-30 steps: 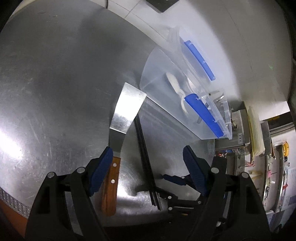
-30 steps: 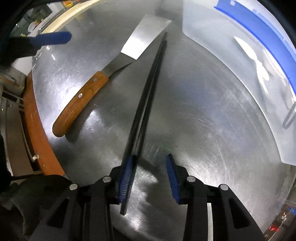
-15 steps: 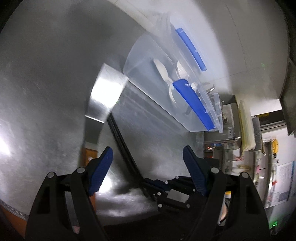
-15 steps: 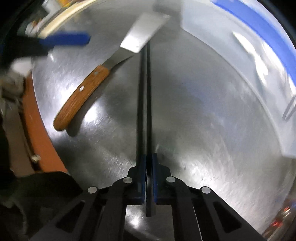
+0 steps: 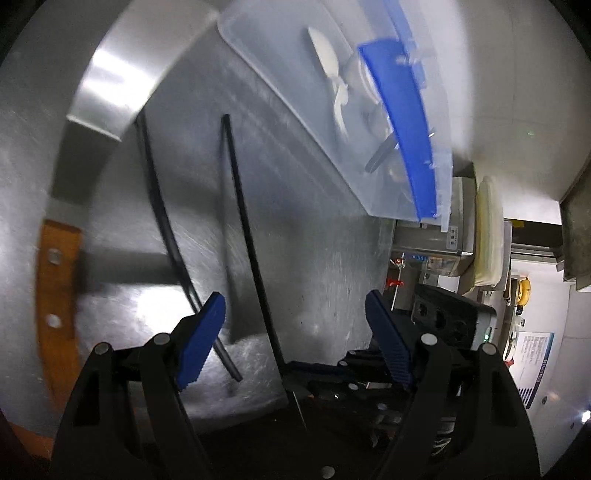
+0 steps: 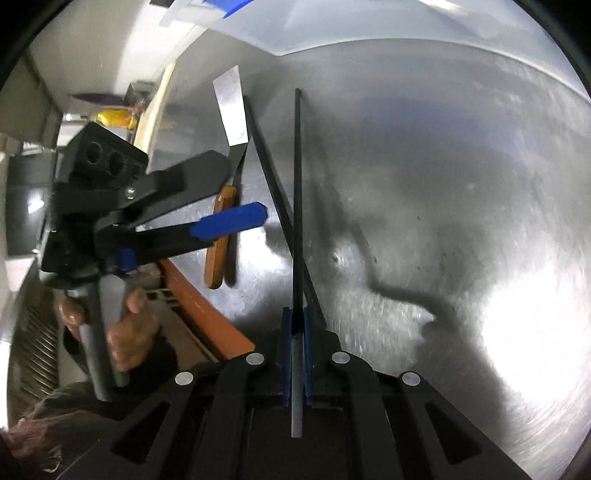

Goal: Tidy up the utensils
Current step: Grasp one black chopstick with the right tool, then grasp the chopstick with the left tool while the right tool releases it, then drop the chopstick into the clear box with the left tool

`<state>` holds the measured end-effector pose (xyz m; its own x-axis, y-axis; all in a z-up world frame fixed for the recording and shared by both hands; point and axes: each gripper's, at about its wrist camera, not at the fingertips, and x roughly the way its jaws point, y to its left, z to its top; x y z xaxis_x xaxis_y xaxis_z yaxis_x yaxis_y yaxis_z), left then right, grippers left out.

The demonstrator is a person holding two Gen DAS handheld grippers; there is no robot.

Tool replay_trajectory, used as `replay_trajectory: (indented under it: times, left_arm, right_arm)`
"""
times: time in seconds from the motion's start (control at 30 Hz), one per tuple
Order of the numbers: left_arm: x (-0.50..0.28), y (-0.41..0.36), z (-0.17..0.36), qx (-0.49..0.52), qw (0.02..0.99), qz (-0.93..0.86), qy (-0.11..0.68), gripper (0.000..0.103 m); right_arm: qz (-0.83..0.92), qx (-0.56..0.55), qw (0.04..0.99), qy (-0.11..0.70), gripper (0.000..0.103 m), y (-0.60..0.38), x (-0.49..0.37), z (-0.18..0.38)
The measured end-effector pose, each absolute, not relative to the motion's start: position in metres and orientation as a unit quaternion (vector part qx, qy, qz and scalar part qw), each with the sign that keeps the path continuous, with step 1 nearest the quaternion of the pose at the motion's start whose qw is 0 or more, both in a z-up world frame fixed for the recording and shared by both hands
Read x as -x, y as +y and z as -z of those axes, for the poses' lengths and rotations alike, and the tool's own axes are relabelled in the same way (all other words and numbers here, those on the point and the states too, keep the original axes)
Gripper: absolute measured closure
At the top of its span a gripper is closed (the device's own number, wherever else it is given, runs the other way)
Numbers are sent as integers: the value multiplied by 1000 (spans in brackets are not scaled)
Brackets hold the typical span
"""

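My right gripper (image 6: 297,325) is shut on one black chopstick (image 6: 297,192) and holds it lifted above the steel table; it also shows in the left wrist view (image 5: 247,236). The second black chopstick (image 6: 269,181) lies on the table, seen in the left wrist view (image 5: 166,229) too. A metal spatula with a wooden handle (image 5: 55,295) lies left of it, and shows in the right wrist view (image 6: 232,110). My left gripper (image 5: 291,343) is open and empty, hovering near the loose chopstick; the right wrist view shows one of its fingers (image 6: 229,221).
A clear plastic bin with blue latches (image 5: 402,122) holds white plastic utensils at the back right; its edge shows in the right wrist view (image 6: 332,26). The table's orange front edge (image 6: 207,310) runs on the left. Shelves and appliances (image 5: 484,236) stand beyond the table.
My right gripper closed on one chopstick and lifted it away from the other. My left gripper swung right, nearer the chopsticks and the bin, still open.
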<state>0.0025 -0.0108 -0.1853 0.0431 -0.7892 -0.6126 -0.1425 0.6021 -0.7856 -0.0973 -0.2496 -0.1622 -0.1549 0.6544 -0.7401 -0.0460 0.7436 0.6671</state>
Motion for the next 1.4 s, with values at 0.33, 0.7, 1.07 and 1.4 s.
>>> replay_trajectory:
  times: [0.33,0.7,1.07,1.4]
  left_arm:
    - [3,-43,202,346,609,241,672,56]
    - [7,-45,194,328,637,222,661,98]
    - [-4,-52,65,293,717,312,550,98]
    - [-153,-157,-27,171,753,399,495,98]
  right_arm:
    - [-305,-238,599,701,96,-259,102,146]
    - [-317,-226,596,702,96,-259,102,154]
    - [-373,-180,688,596,96,-267,90,47]
    - [-258,-145,815,498,96,-340,-26,-26]
